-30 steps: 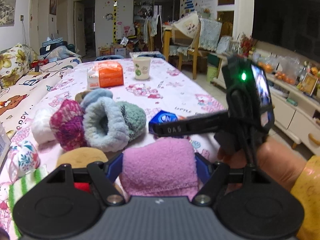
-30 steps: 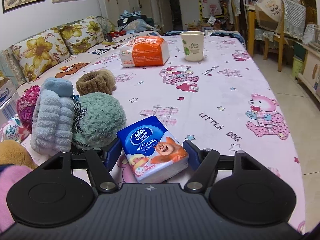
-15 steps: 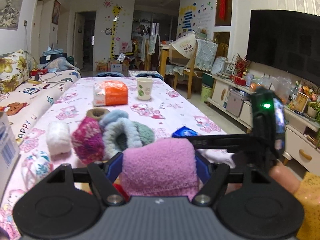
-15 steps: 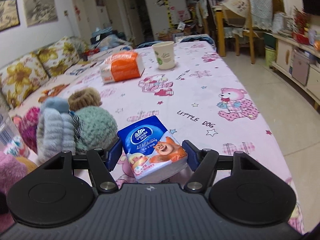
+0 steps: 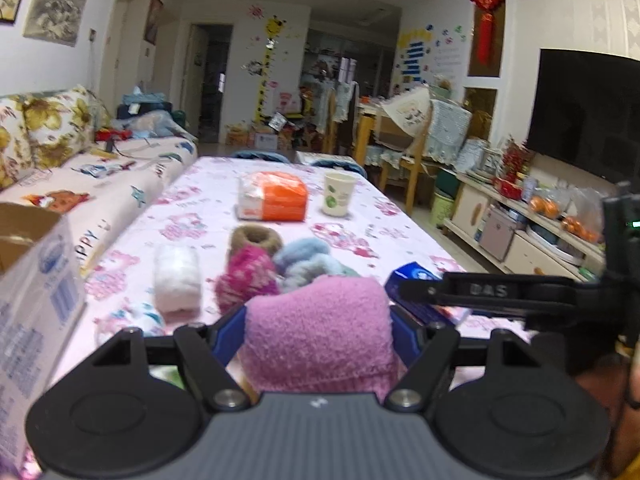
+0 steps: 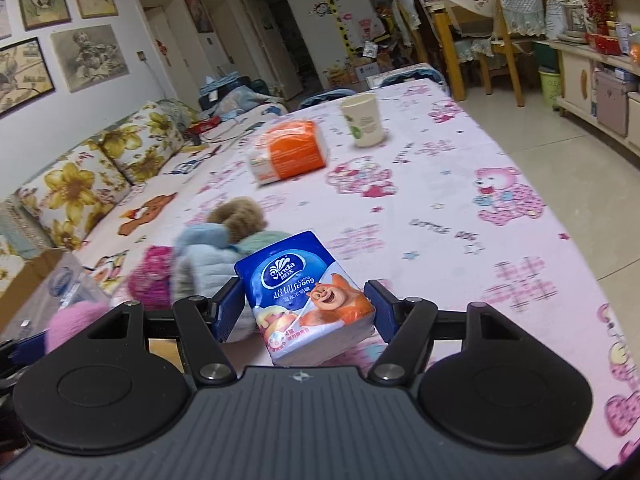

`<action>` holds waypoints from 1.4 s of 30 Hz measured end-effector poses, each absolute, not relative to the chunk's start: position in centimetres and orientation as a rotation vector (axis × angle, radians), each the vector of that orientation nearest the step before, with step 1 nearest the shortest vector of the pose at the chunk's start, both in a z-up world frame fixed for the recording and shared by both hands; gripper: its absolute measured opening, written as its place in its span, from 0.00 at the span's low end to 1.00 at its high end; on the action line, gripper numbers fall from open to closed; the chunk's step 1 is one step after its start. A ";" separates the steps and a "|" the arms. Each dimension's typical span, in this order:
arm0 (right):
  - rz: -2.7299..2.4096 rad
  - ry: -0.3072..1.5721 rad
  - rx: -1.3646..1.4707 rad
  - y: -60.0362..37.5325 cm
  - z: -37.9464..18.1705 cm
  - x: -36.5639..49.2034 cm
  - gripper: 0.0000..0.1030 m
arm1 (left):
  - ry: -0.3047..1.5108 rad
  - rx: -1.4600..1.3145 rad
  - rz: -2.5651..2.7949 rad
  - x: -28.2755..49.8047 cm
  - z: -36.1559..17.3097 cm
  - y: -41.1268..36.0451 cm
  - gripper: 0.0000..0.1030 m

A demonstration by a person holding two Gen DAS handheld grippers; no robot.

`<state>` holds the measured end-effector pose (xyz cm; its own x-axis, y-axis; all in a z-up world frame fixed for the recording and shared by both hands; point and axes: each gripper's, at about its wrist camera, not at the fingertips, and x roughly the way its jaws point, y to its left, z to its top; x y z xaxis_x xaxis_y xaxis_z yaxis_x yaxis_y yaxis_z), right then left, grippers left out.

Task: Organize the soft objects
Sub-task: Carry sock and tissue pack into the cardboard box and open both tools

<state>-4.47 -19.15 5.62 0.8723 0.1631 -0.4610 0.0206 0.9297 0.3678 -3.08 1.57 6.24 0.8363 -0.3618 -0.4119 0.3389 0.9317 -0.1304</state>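
Two soft things are held clear of the table, one in each claw. The left claw [image 5: 318, 330] is clenched on a pink fleece bundle [image 5: 320, 330], fuzzy and rounded on top, with a ribbed knit edge at its near end; its blue pads are pressed against both sides of it. The right claw [image 6: 306, 312] is clamped on a blue tissue pack [image 6: 308, 300], printed with a white logo and an orange cartoon bear, tilted with its far end raised. In the left wrist view the same pack and the right claw's black frame are seen just beside the pink bundle, to its right.

A heap of fluffy rolls is left on the table: a magenta speckled roll [image 5: 246, 280], a pale blue roll [image 5: 304, 260], a brown ring-shaped roll [image 5: 256, 240] behind them, and a white roll [image 5: 176, 280] lying apart to the left. Farther back, an orange-and-white tissue pack [image 5: 274, 201] and a paper cup [image 5: 338, 199] are set near each other.

The table [image 6: 460, 216] is covered with a pink cloth printed with bears, stars and lettering. A printed cardboard box [image 5: 36, 312] is seen at the left edge. A floral sofa [image 6: 80, 188] runs along the left wall under framed pictures; a dark television [image 5: 588, 112] hangs at the right above a low cabinet.
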 end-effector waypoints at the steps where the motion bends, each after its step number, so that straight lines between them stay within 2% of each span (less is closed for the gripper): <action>1: 0.088 0.504 0.371 -18.7 5.8 -4.5 0.80 | 0.442 -0.050 -0.360 -2.9 6.3 1.8 0.72; 26: 0.310 0.493 0.416 -12.7 8.4 -0.3 0.80 | 0.349 -0.221 -0.142 -1.8 8.8 10.0 0.72; 42: 0.490 0.509 0.391 -5.6 9.5 4.3 0.81 | 0.329 -0.376 0.132 -0.7 9.2 18.6 0.73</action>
<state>4.33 -5.63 9.52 0.7637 0.5323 -0.3652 -0.3440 0.8143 0.4676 -0.73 18.64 9.25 0.9385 0.0657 -0.3390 -0.1866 0.9225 -0.3379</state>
